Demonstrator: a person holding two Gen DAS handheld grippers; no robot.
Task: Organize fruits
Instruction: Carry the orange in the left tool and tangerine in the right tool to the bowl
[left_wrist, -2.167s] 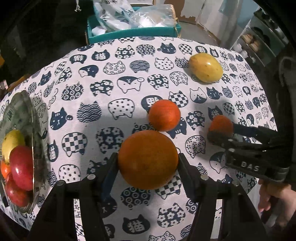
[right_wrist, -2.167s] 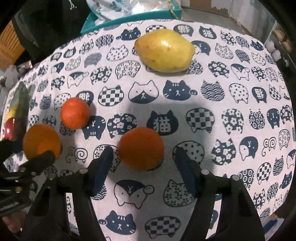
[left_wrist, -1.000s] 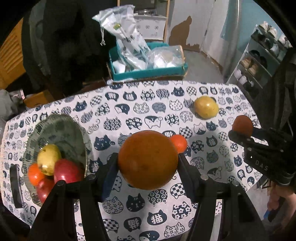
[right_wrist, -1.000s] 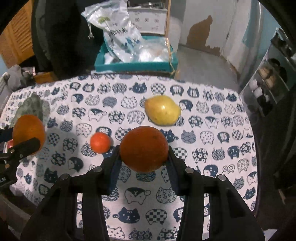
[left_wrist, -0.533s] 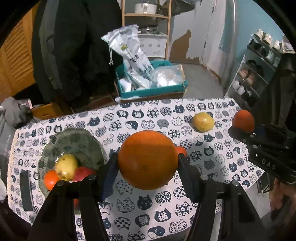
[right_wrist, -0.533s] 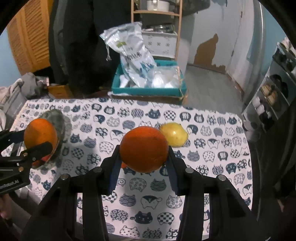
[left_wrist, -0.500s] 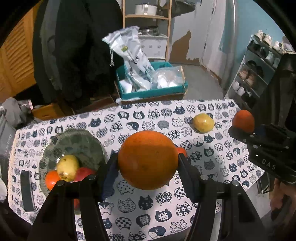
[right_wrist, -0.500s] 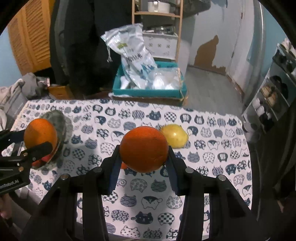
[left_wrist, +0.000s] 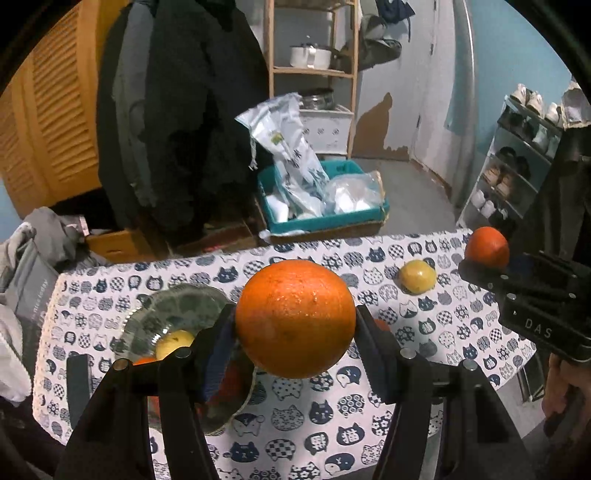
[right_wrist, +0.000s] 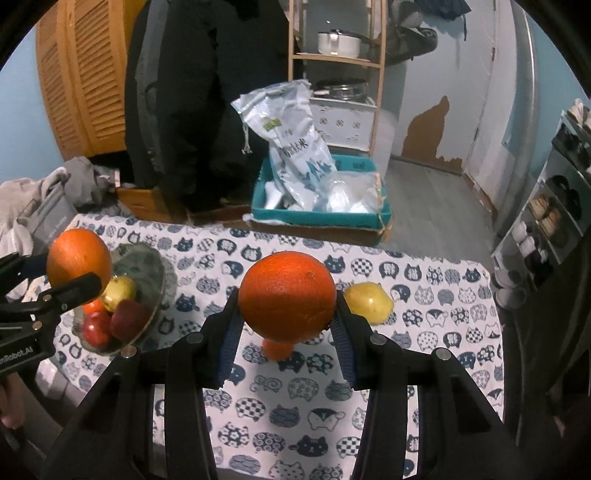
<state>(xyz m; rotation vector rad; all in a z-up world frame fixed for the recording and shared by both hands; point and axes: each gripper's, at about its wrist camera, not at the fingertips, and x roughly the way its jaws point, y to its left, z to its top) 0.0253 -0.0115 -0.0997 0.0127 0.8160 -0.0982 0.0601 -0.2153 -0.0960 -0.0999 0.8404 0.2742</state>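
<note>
My left gripper (left_wrist: 295, 325) is shut on a large orange (left_wrist: 295, 317) and holds it high above the table; it also shows at the left of the right wrist view (right_wrist: 78, 261). My right gripper (right_wrist: 287, 314) is shut on a second orange (right_wrist: 287, 295), also high up, and shows at the right of the left wrist view (left_wrist: 487, 246). A glass bowl (right_wrist: 147, 269) at the table's left holds a yellow fruit (right_wrist: 119, 288) and red fruits (right_wrist: 127, 319). A yellow mango (right_wrist: 369, 297) and a small orange (right_wrist: 277, 349) lie on the tablecloth.
The table has a cat-print cloth (right_wrist: 295, 406). Behind it on the floor stands a teal box (right_wrist: 321, 212) with plastic bags. Dark coats (right_wrist: 192, 92) hang at the back left, a wooden shelf (right_wrist: 332, 55) behind, a shoe rack (right_wrist: 554, 206) at the right.
Both grippers have risen further and pulled back from the table with their oranges. The table and bowl look smaller and lower in both views.
</note>
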